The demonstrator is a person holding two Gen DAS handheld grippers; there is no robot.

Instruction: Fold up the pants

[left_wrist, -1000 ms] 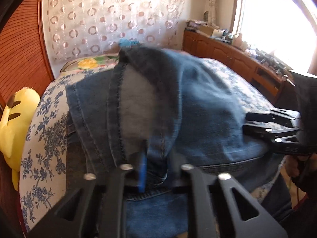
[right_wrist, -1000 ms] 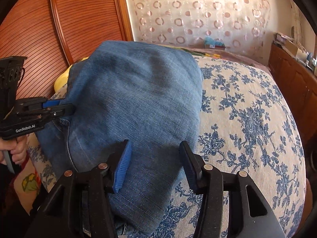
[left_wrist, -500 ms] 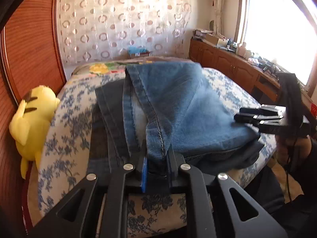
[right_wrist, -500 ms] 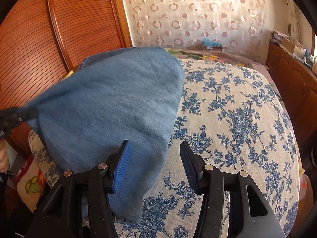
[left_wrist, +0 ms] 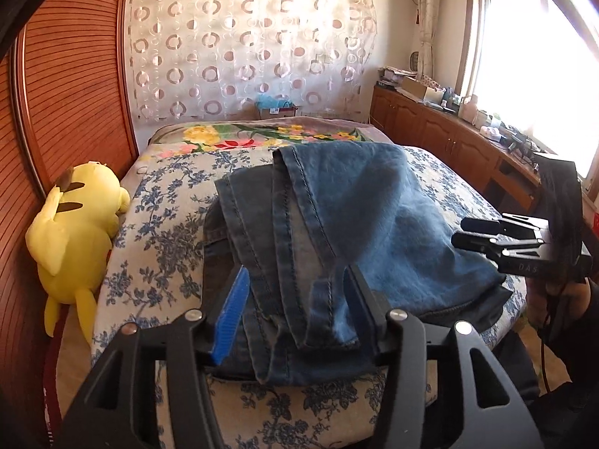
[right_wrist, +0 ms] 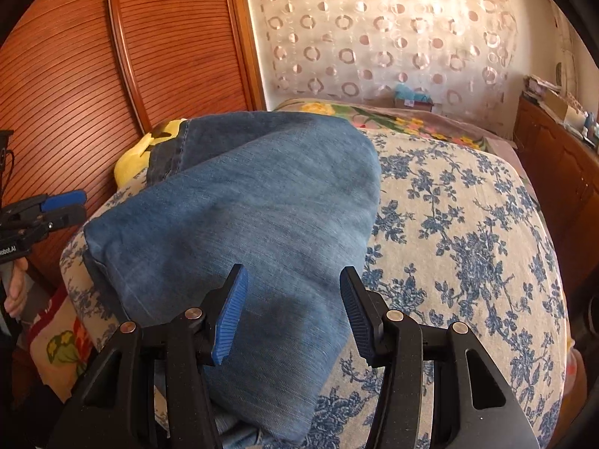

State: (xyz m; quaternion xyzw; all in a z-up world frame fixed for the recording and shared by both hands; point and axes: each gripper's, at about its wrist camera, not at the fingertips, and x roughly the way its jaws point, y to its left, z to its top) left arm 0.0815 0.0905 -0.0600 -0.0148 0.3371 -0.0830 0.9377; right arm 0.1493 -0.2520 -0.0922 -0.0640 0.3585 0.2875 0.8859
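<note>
left gripper (left_wrist: 295, 310): jaws just opened, hem between them unpinched, releasing the fold;
right gripper (right_wrist: 294, 314): fingers spread, nothing pinched;
pants (right_wrist: 243, 217): folded on bed (right_wrist: 468, 247)

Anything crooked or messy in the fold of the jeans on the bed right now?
Yes. The jeans lie bunched, not flat: a hem strip trails loose between the left hand-held gripper fingers, whose jaws have just been opening, and darker layers stick out unevenly beneath. The yellow plush toy and bedspread look normal.
</note>
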